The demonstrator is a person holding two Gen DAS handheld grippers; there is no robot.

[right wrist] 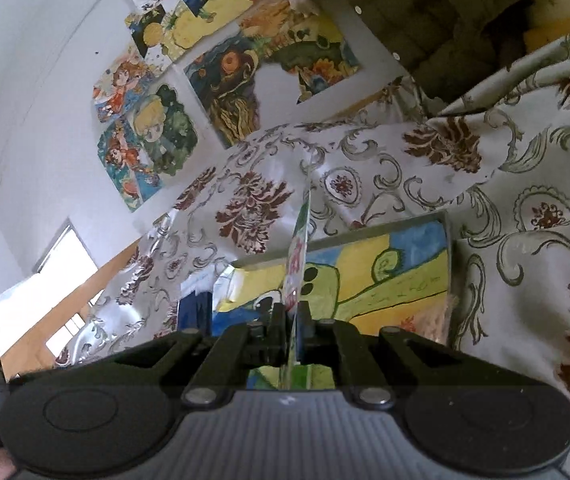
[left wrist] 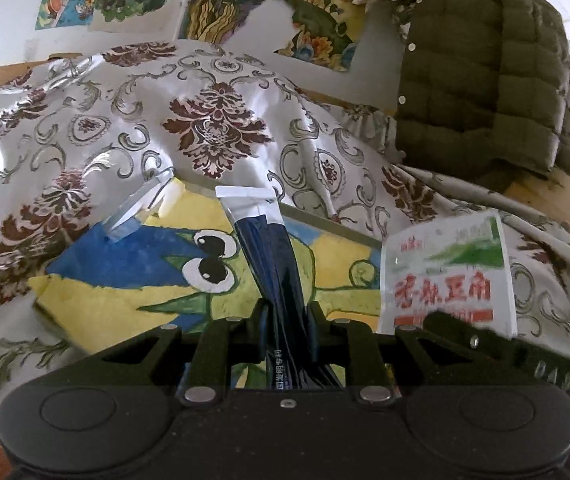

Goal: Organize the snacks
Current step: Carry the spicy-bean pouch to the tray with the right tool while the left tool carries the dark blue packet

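You carry one snack in each hand above the painted board (left wrist: 97,292) lying on the patterned cloth (left wrist: 85,120), probably so both can be set down together. Your left gripper (left wrist: 287,314) pinches the dark blue packet (left wrist: 273,248) low on its body, so the silver sealed end stands free. Your right gripper (right wrist: 291,314), fingers pressed nearly together, clamps the thin white sachet (right wrist: 299,248) edge-on, which appears in the left view as a white sachet with red lettering (left wrist: 445,272).
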